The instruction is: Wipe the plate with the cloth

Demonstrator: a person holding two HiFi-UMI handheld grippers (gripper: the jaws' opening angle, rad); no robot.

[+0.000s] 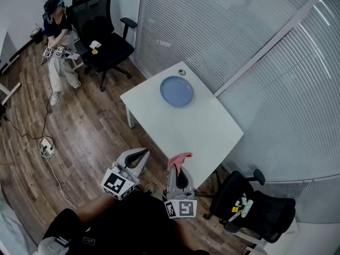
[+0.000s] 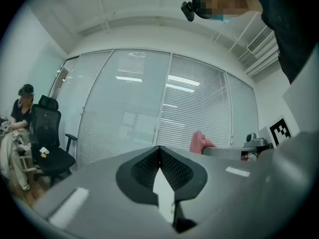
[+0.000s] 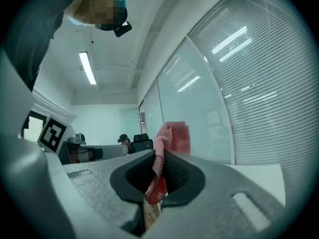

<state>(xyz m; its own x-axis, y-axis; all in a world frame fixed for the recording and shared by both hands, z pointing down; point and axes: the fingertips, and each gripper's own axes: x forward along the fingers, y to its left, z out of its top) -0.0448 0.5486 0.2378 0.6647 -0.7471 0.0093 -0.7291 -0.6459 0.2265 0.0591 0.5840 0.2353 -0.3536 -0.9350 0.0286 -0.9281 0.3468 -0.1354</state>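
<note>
A blue plate point(image 1: 177, 91) lies near the far end of the white table point(image 1: 196, 129). My right gripper point(image 1: 179, 168) is at the table's near edge, shut on a pink cloth point(image 1: 179, 160) that sticks up between its jaws; the pink cloth point(image 3: 172, 138) stands above the tips of the right gripper point(image 3: 161, 156) in its own view. My left gripper point(image 1: 142, 154) hangs over the floor left of the table, shut with nothing in it. The left gripper point(image 2: 159, 148) in its own view shows its jaws pressed together, and the pink cloth point(image 2: 201, 141) shows to its right.
A black office chair point(image 1: 103, 41) stands at the far left with a seated person point(image 1: 58, 41) beside it. Another black chair point(image 1: 255, 206) with small items is at the near right. A cable and a power strip point(image 1: 47, 147) lie on the wooden floor. Glass walls with blinds run behind the table.
</note>
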